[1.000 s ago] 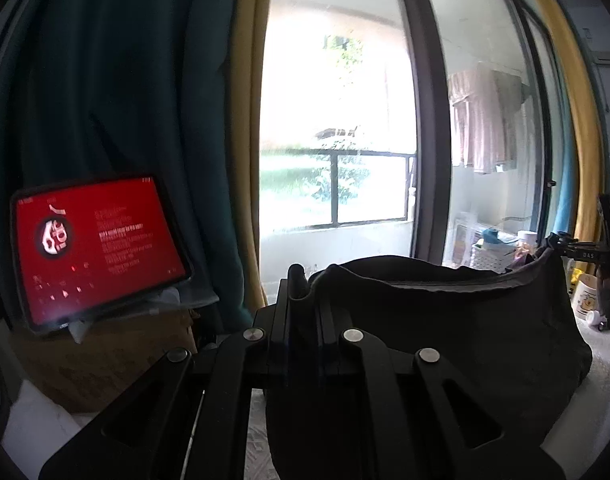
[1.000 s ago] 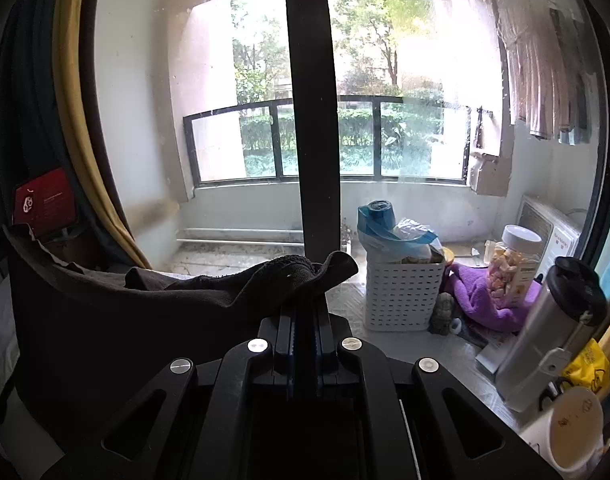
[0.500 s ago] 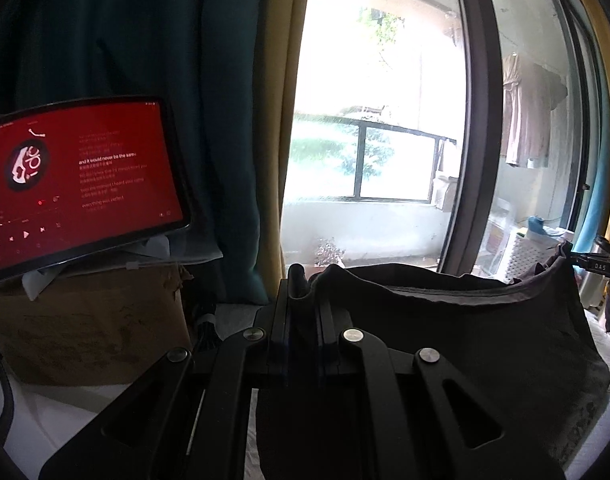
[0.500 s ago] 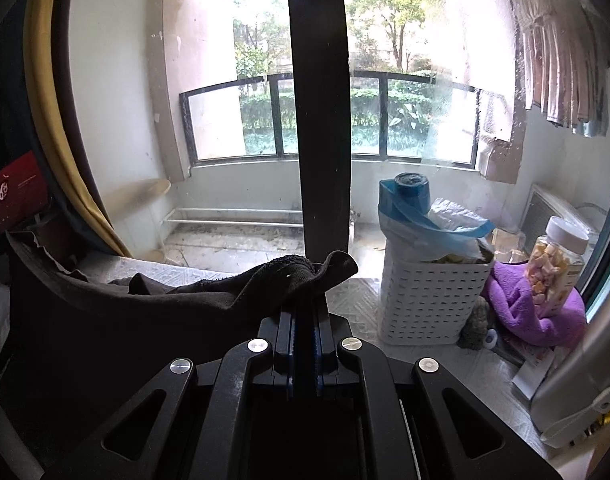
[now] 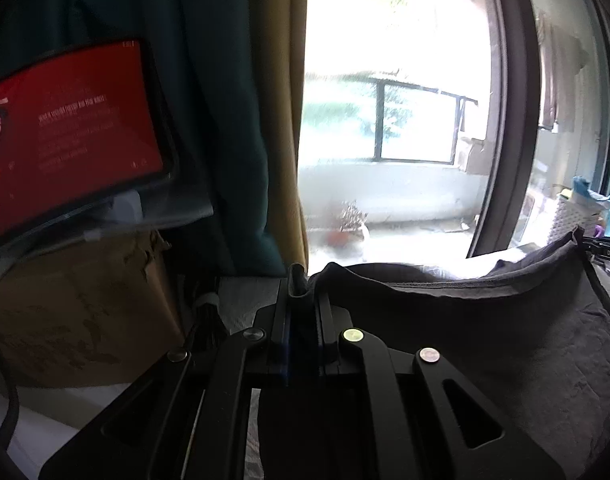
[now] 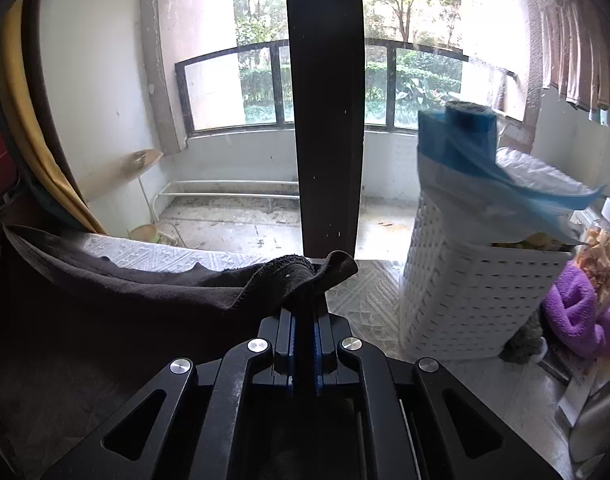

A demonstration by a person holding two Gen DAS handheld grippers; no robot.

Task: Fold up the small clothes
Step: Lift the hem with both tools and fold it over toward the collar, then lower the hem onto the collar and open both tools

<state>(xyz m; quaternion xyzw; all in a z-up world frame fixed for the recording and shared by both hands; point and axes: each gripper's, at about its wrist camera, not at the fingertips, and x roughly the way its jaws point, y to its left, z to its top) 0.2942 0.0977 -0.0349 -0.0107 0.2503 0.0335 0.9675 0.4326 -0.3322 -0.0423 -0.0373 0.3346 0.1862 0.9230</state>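
I hold the dark cloth point(image 5: 485, 320) stretched in the air between both grippers, its long axis running from one to the other. My left gripper point(image 5: 301, 292) and right gripper point(image 6: 307, 300) each clamp one top corner.

White textured surface point(image 6: 153, 256), cardboard box point(image 5: 77, 312) at its left end, white basket point(image 6: 473, 300), purple towel point(image 6: 577, 320) and jar point(image 6: 601, 256) at its right

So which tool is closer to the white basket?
Right. The right tool, pinching the dark cloth, has the white basket just beside it. From the left tool, the basket sits far off past the cloth's other end.
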